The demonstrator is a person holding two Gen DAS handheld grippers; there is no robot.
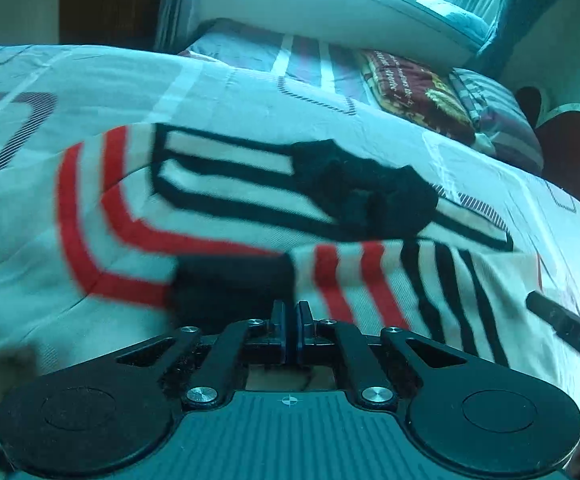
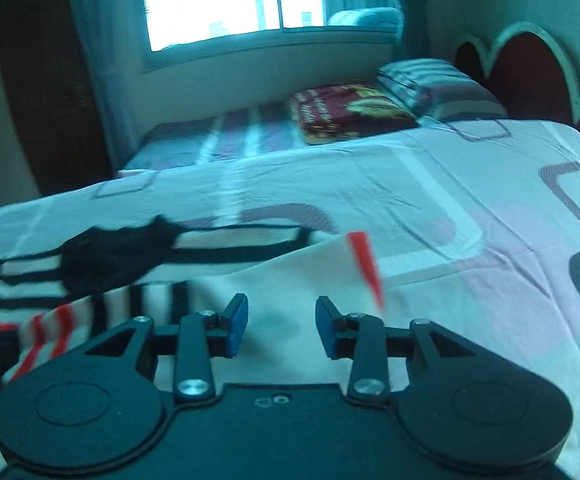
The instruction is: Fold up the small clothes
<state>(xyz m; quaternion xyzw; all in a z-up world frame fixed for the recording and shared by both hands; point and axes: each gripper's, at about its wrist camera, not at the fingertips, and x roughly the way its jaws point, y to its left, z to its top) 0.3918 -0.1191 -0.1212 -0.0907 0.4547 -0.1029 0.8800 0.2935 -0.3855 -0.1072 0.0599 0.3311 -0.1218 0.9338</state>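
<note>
Fingers [image 1: 279, 320] of the left gripper [image 1: 290, 316] were pressed together, pinching the dark hem of the garment [image 1: 226, 216], a white knit with red and black stripes. Its blue pads met with the cloth bunched over their tips. The right gripper [image 2: 282, 322] had its fingers [image 2: 237, 320] spread, holding nothing, the garment's plain white side lying just beyond them.

Only the left view showed the pinch, the red stripes curving round the garment's left end, and a black finger [image 1: 562, 326] of the other tool at the garment's right edge. Only the right view showed a red-edged corner [image 2: 364, 260] of the garment standing up, and the open bedspread to the garment's right.

The garment lay blurred on a bed [image 2: 450, 208] with a pale spread printed in grey and mauve rounded squares. Beyond the garment were a maroon folded blanket [image 2: 350, 110], a striped pillow [image 2: 430, 80] and a red scalloped headboard [image 2: 530, 76]. Behind those, a bright window [image 2: 230, 0] with curtains, and a dark wooden door [image 2: 50, 80] left of it.
</note>
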